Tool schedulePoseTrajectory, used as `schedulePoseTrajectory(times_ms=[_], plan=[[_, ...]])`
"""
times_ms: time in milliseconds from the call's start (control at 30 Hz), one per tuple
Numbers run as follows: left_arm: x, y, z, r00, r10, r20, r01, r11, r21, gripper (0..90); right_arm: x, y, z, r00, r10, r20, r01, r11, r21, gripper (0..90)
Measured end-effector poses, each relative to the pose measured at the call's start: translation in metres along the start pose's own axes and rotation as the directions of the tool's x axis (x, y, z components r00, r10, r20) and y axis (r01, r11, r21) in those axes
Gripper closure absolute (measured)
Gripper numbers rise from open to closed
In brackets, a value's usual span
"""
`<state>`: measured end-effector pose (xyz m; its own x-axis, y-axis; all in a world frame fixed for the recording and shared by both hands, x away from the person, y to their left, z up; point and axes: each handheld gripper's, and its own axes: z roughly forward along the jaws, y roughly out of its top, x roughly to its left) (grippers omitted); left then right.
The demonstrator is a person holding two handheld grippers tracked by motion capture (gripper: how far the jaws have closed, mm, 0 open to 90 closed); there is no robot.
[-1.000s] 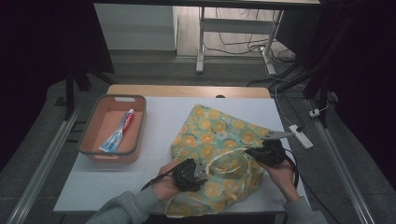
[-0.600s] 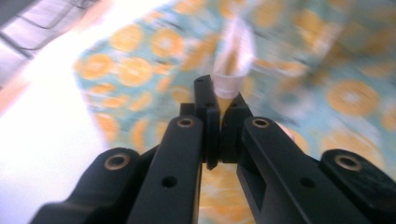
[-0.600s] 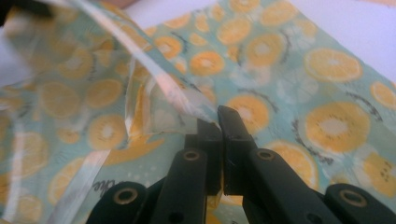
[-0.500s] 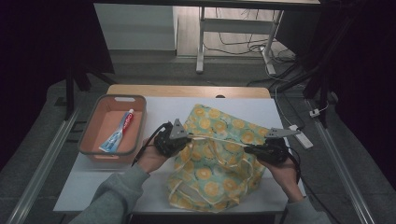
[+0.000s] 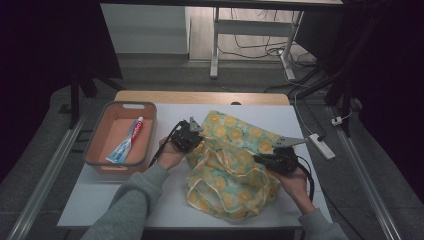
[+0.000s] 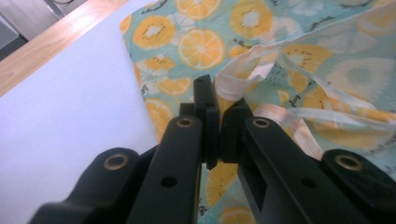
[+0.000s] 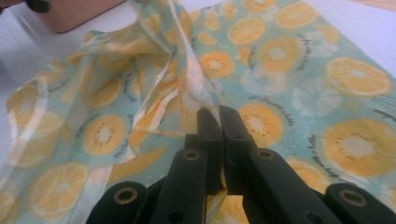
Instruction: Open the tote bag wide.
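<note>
A cloth bag (image 5: pixel 235 170) printed with orange and kiwi slices lies crumpled on the white table (image 5: pixel 100 200). My left gripper (image 5: pixel 199 142) is at the bag's left side, beside the tray. In the left gripper view its jaws (image 6: pixel 215 93) are shut on a pale strap at the edge of the bag (image 6: pixel 201 46). My right gripper (image 5: pixel 261 159) is at the bag's right side. In the right gripper view it (image 7: pixel 218 114) is shut on a raised fold of the bag (image 7: pixel 289 60). The cloth is stretched between the two grippers.
An orange-brown tray (image 5: pixel 120 106) stands at the table's left, and a toothpaste tube (image 5: pixel 127 142) lies in it. A corner of the tray (image 7: pixel 79 11) shows in the right gripper view. The table's far edge is bare wood (image 5: pixel 200 96). A white power strip (image 5: pixel 320 145) hangs off the right side.
My left gripper has moved from the bag's near middle up and left to its side by the tray, drawing the cloth along. The right gripper has stayed at the bag's right.
</note>
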<state>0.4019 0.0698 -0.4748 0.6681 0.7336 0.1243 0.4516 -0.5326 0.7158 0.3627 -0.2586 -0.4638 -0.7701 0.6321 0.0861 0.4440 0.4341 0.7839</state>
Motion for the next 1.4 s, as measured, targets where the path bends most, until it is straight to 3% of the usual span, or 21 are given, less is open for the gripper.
schedulePoseTrajectory(times_ms=[233,367,433,567,700,800,900,1033,1167,1400], plan=[[0.008,0.000,-0.003,0.9998,-0.018,-0.013,0.017,0.9996,-0.022,87.7,0.006,0.000,0.009,0.9998,-0.018,-0.002,0.018,0.999,0.046,87.0],[0.014,0.002,-0.002,0.9992,-0.035,-0.017,0.035,0.9989,-0.031,87.7,0.009,0.002,0.012,0.9997,-0.024,0.004,0.024,0.999,0.024,87.5],[0.016,0.003,-0.004,0.9989,-0.046,-0.008,0.046,0.9982,-0.040,87.4,0.011,0.008,0.010,0.9991,-0.033,0.025,0.034,0.999,-0.024,88.0],[0.015,0.002,-0.005,0.9984,-0.045,0.033,0.046,0.9988,-0.019,85.8,0.007,0.012,0.010,0.9995,-0.013,0.029,0.014,0.999,-0.050,88.0],[0.010,0.001,-0.006,0.9974,-0.028,0.066,0.029,0.9995,-0.009,80.2,0.000,0.008,0.017,0.9996,0.026,0.011,-0.026,0.999,-0.034,88.0],[0.008,0.002,-0.011,0.9957,-0.022,0.090,0.024,0.9995,-0.018,69.1,-0.001,0.007,0.019,0.9996,0.027,0.008,-0.026,0.999,-0.029,88.0],[0.009,0.002,-0.023,0.9942,-0.021,0.105,0.025,0.9990,-0.036,45.8,-0.001,0.009,0.015,0.9996,0.025,0.010,-0.025,0.999,-0.046,88.0],[0.012,0.000,-0.050,0.9901,-0.031,0.137,0.039,0.9976,-0.058,31.6,-0.004,0.009,0.010,0.9992,0.038,0.011,-0.037,0.997,-0.064,88.0],[0.012,-0.005,-0.075,0.9895,-0.011,0.144,0.021,0.9977,-0.064,28.6,-0.006,0.008,0.008,0.9987,0.051,0.008,-0.050,0.996,-0.072,88.0],[0.018,-0.016,-0.105,0.9941,0.018,0.107,-0.014,0.9989,-0.045,28.6,-0.004,0.008,0.003,0.9990,0.045,0.002,-0.044,0.995,-0.087,88.0]])
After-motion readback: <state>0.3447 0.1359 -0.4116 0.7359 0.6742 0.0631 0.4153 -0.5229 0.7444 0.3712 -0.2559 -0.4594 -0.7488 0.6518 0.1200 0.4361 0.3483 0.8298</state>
